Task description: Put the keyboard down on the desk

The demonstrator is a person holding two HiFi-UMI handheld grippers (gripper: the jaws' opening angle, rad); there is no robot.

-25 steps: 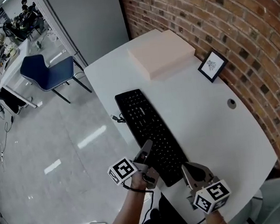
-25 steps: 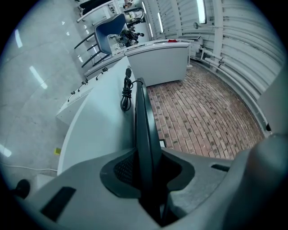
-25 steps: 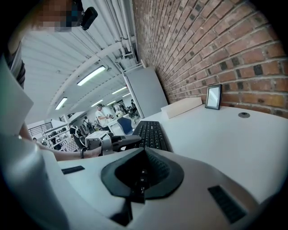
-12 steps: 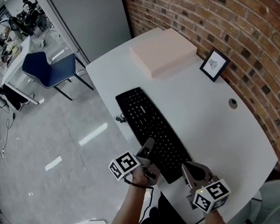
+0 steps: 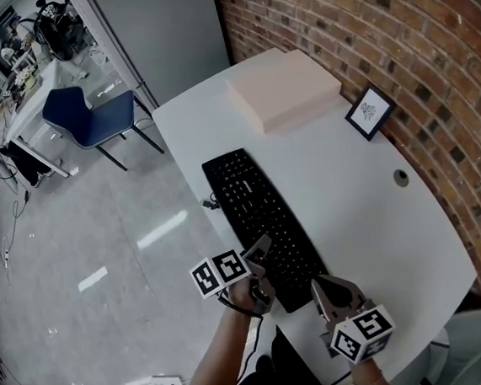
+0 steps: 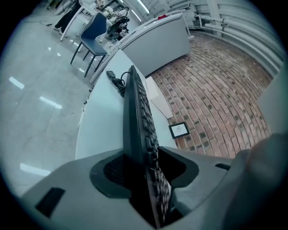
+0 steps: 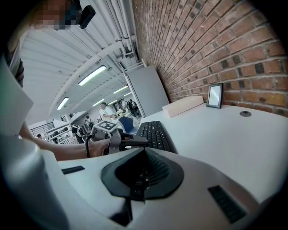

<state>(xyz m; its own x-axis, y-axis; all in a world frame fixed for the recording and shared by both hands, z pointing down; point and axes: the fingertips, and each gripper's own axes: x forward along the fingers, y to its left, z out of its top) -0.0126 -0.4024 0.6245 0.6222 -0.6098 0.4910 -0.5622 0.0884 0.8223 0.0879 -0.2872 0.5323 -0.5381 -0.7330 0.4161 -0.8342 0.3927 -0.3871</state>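
A black keyboard (image 5: 255, 215) lies flat on the white desk (image 5: 352, 210), running from the near edge toward the far side. My left gripper (image 5: 262, 261) is at its near left corner. In the left gripper view the keyboard's edge (image 6: 137, 117) stands between the jaws of the left gripper (image 6: 144, 179). The jaws are opening, with a gap showing beside the keyboard. My right gripper (image 5: 322, 294) hovers just right of the keyboard's near end with its jaws together and nothing in them. From the right gripper (image 7: 135, 188) I see the keyboard (image 7: 155, 132) resting on the desk.
A flat pale pink box (image 5: 286, 90) sits at the desk's far end. A small framed picture (image 5: 366, 112) leans on the brick wall, with a cable hole (image 5: 402, 178) nearer. The keyboard's cable (image 5: 210, 204) hangs off the left edge. A blue chair (image 5: 89, 117) stands on the floor.
My left gripper has rolled at the keyboard's near corner, its marker cube turning and shifting right. The keyboard stays in place on the desk. The right gripper has hardly moved.
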